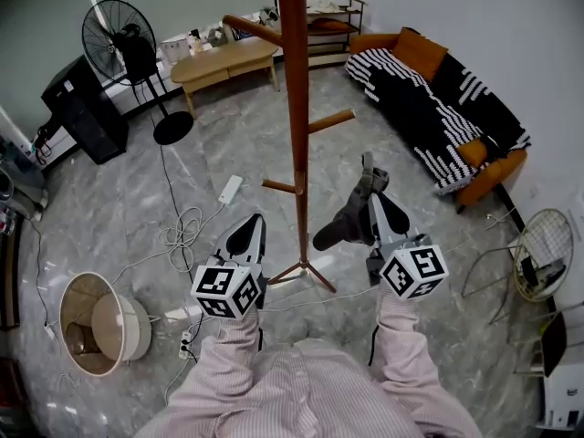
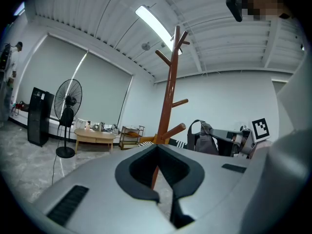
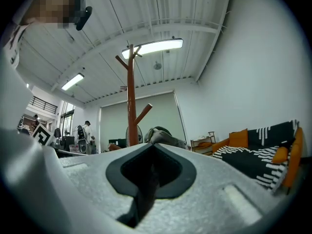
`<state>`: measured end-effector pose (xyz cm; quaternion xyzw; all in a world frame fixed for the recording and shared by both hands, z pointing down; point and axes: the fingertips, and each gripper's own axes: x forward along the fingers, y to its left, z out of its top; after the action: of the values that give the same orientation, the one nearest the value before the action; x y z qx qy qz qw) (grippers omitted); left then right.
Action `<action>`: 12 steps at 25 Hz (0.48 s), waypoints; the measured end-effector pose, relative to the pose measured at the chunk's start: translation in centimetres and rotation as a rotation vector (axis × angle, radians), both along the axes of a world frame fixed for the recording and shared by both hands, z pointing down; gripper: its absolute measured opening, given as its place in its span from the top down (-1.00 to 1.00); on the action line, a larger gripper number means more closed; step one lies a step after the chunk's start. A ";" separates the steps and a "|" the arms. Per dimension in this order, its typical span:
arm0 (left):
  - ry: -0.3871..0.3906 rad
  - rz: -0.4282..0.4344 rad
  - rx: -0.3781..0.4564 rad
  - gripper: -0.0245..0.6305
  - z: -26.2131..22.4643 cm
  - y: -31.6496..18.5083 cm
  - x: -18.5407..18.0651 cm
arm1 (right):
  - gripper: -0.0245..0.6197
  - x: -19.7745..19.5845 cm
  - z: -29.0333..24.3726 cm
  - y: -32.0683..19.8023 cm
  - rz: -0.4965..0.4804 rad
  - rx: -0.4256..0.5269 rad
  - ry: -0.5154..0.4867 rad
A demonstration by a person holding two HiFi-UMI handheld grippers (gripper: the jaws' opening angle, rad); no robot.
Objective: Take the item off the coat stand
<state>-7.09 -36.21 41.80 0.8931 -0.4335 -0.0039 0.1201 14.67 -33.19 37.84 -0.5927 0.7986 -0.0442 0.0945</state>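
Observation:
The wooden coat stand (image 1: pixel 297 108) rises in the middle of the head view. Just right of its pole a dark grey bag (image 1: pixel 345 226) hangs by its strap (image 1: pixel 368 167) from my right gripper (image 1: pixel 372 192), which is shut on that strap. The bag touches no peg that I can see. My left gripper (image 1: pixel 250 223) is shut and holds nothing, low and left of the pole. The left gripper view shows the stand (image 2: pixel 170 96) and the bag (image 2: pixel 204 138) held at the right. In the right gripper view the bag (image 3: pixel 163 134) bulges above my jaws, with the stand (image 3: pixel 130 96) behind.
A standing fan (image 1: pixel 123 39) and a black speaker (image 1: pixel 84 109) are at the far left. A low wooden table (image 1: pixel 224 62) stands behind. An orange sofa with a striped blanket (image 1: pixel 429 108) lies at the right. A lampshade (image 1: pixel 96 322), cables (image 1: pixel 182 231) and a wire chair (image 1: pixel 543 249) sit on the floor.

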 end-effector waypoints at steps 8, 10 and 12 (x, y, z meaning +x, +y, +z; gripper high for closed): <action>-0.038 0.028 -0.016 0.92 1.7 2.6 1.0 | 0.89 -0.9 2.4 2.6 -0.053 -0.021 -0.014; -0.044 0.027 -0.021 0.92 1.9 3.0 1.2 | 0.89 -0.9 2.8 3.1 -0.063 -0.021 -0.018; -0.049 0.026 -0.021 0.92 2.0 3.3 1.4 | 0.89 -1.0 2.9 3.5 -0.070 -0.018 -0.023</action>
<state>-5.71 -32.93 43.77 0.8971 -0.4247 0.0240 0.1189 13.71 -29.69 40.74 -0.5648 0.8172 -0.0616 0.0967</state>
